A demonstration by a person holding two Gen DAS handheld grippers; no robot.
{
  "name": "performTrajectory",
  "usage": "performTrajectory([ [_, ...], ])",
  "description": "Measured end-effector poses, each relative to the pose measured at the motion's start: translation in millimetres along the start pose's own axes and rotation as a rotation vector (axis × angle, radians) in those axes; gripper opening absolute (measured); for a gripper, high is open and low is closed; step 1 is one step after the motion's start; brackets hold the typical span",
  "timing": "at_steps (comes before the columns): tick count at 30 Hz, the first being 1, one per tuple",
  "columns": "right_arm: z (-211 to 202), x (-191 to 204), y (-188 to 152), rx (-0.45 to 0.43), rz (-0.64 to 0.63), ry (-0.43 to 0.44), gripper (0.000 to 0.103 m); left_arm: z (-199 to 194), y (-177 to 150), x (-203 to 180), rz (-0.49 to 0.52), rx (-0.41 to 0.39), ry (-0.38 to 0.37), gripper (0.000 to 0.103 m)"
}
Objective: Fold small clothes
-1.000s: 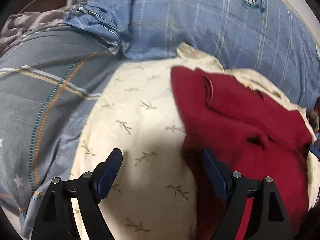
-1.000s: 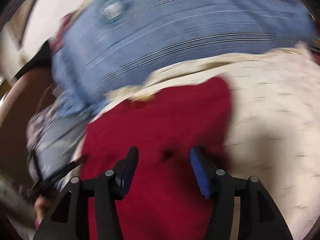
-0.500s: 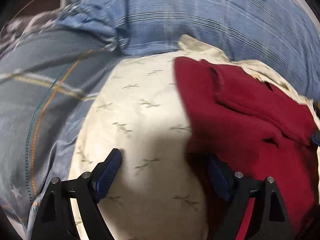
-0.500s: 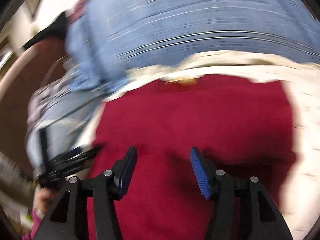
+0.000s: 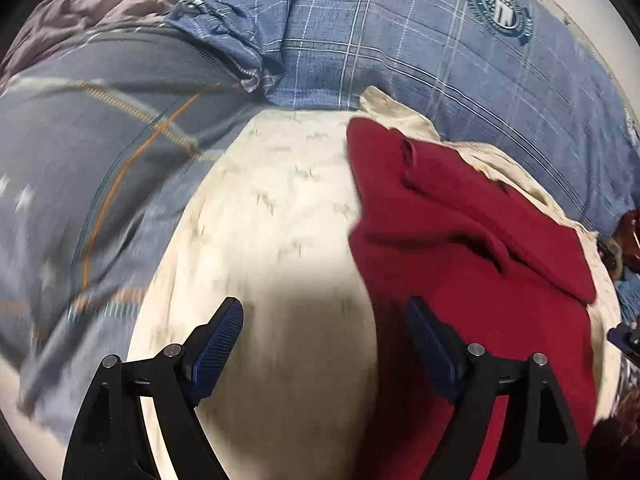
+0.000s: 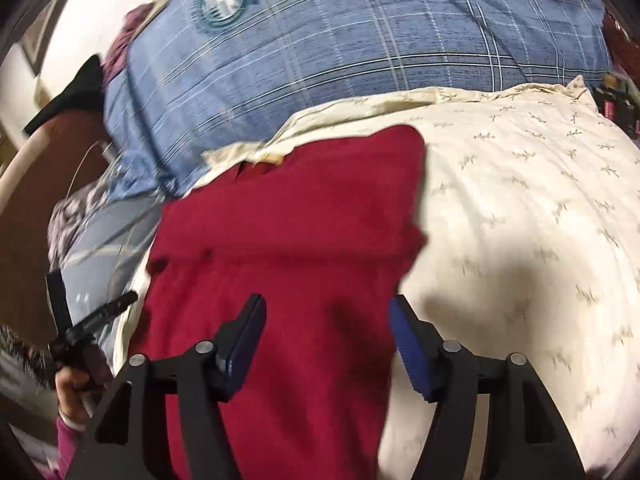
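Right claw (image 6: 324,336) agape over red garment (image 6: 288,232)

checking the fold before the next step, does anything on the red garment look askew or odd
Somewhat. The red garment on the cream pillow is folded unevenly: its upper layer juts past the lower one at the right edge, and the folds look rumpled. No damage shows.

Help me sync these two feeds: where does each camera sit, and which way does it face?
Left wrist: on the left gripper, angled down at cream bedding; its open fingers show.
Right wrist: on the right gripper, angled down over the red garment; its fingers, just opened wider, and a hand show.
Shared: garment, bedding, blue plaid pillow.
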State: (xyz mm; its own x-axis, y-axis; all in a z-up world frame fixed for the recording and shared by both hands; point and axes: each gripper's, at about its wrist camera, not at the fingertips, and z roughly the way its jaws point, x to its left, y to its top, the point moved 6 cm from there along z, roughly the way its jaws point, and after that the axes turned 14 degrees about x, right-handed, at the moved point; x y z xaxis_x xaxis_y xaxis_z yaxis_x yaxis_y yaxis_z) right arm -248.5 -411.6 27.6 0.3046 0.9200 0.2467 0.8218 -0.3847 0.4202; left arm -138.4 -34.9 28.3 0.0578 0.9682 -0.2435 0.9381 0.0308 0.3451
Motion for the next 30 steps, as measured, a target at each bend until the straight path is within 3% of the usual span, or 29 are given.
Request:
performTrajectory([
  [4, 1, 1, -33, 0.050, -0.018, 0.033, 0.068, -23, -38, 4, -0.001, 0.008, -0.013, 0.083],
  [12, 24, -11, -74, 0.133, -0.002, -0.010, 0.067, -50, -85, 3, 0.008, 0.041, -0.002, 0.083],
  [14, 24, -7, -78, 0.125, -0.039, -0.023, 0.047, -49, -94, 2, -0.001, 0.055, -0.016, 0.083],
  [15, 23, -4, -79, 0.125, -0.063, -0.023, 0.029, -48, -99, 2, -0.004, 0.065, -0.022, 0.083],
  [16, 22, -2, -80, 0.124, -0.079, -0.027, 0.025, -46, -103, 1, -0.005, 0.077, -0.026, 0.083],
  [20, 17, -3, -86, 0.109, -0.083, -0.054, 0.024, -35, -117, -4, 0.019, 0.116, -0.015, 0.083],
  [23, 19, -8, -89, 0.122, -0.018, -0.017, 0.033, -34, -122, -7, 0.037, 0.110, 0.002, 0.083],
  [25, 21, -12, -91, 0.147, 0.031, 0.039, 0.044, -35, -122, -6, 0.025, 0.114, -0.013, 0.083],
  [30, 8, -10, -89, 0.124, 0.038, 0.068, 0.048, -35, -123, 0, -0.003, 0.114, -0.044, 0.083],
])
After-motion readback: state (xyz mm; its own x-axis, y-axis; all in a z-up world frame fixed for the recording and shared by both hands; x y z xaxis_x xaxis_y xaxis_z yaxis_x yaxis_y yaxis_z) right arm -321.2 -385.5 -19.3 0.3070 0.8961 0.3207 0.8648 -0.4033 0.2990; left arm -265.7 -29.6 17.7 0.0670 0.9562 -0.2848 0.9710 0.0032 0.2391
